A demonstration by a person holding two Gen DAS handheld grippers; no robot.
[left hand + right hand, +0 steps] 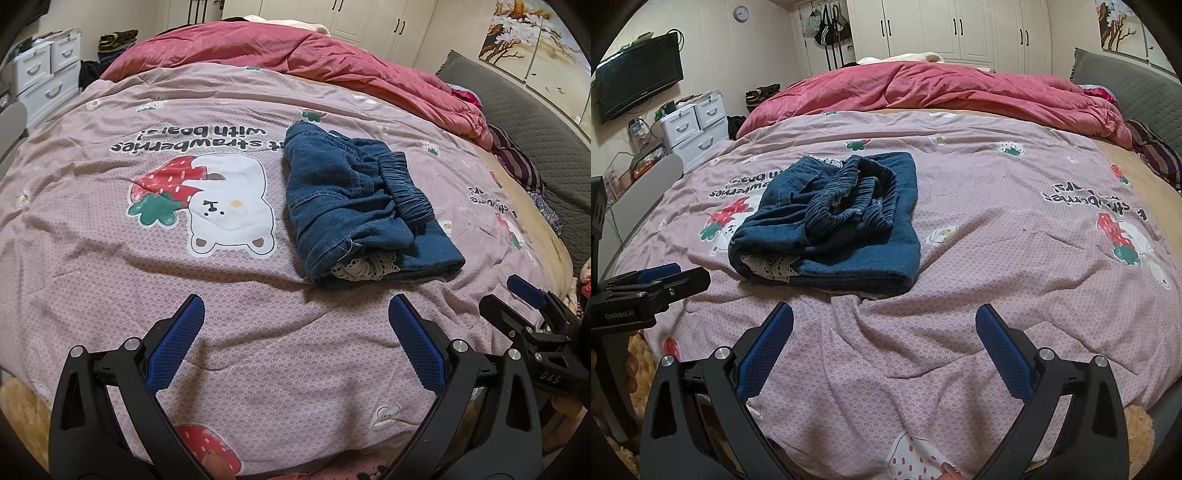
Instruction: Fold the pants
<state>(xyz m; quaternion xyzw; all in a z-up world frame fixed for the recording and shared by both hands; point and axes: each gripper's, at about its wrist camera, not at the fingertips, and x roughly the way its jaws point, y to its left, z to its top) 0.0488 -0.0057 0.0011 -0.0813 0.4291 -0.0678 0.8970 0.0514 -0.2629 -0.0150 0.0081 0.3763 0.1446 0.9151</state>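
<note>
The pants (365, 206) lay folded into a thick bundle on the quilt (184, 295), beside the printed bear (231, 206), waistband uppermost and a bit of lace poking from the near edge. The fold looked finished. The left gripper (295, 334) and right gripper (884, 338) hung spread and empty, short of the bundle, likely drawn clear. No containers held anything.

The pants (354, 199) hide their folded legs; the lace (364, 266) perhaps lining.
</note>
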